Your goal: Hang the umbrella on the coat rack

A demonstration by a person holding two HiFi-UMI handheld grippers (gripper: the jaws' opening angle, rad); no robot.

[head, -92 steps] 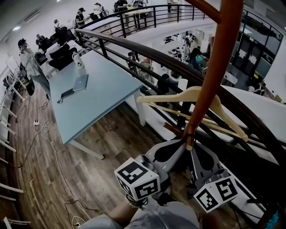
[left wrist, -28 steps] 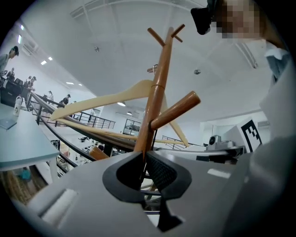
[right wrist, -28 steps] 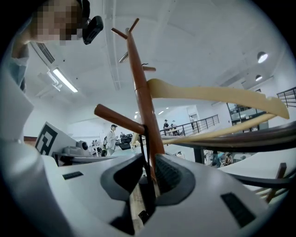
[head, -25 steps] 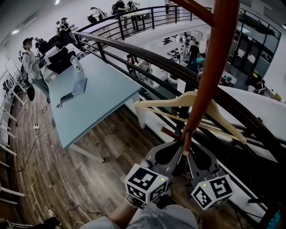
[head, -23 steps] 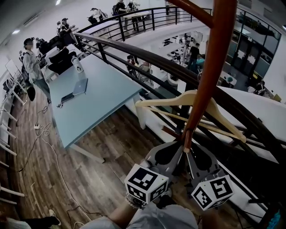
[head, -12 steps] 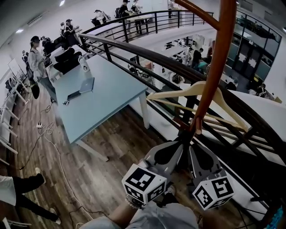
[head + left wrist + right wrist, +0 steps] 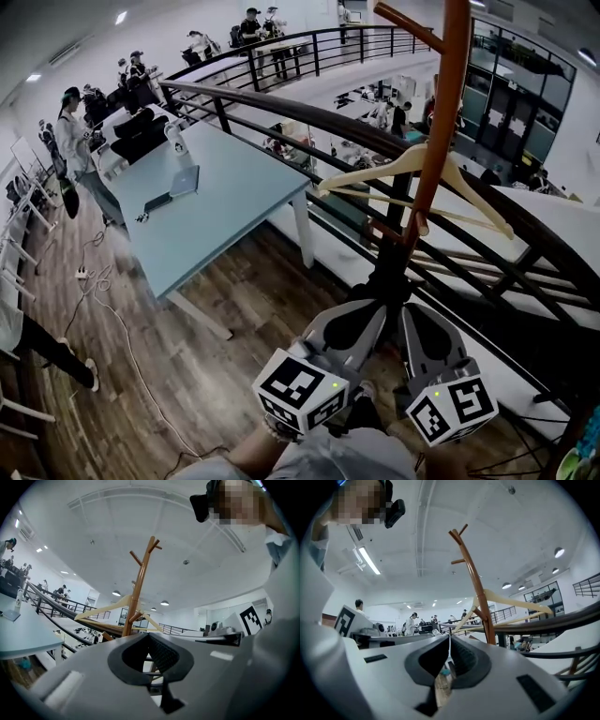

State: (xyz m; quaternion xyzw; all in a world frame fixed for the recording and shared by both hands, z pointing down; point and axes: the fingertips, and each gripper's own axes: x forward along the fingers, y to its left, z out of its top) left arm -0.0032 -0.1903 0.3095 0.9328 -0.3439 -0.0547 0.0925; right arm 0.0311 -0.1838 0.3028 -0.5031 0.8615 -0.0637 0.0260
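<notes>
A pale blue rectangular table (image 7: 234, 197) fills the left. At lower centre the left gripper (image 7: 148, 635) and right gripper (image 7: 450, 638) are both pinched closed on nothing. Upper right stands the orange-brown wooden coat rack (image 7: 436, 122) with a pale wooden hanger (image 7: 375, 171). A dark shape (image 7: 386, 281) sits under its low peg — umbrella or not, I can't tell.

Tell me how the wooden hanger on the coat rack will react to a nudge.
The hanger looks like rigid wood, so it should hold its shape. It hangs on the coat rack pole, so a nudge would probably swing or twist it. Its thin arms suggest it is light and easily knocked off.
</notes>
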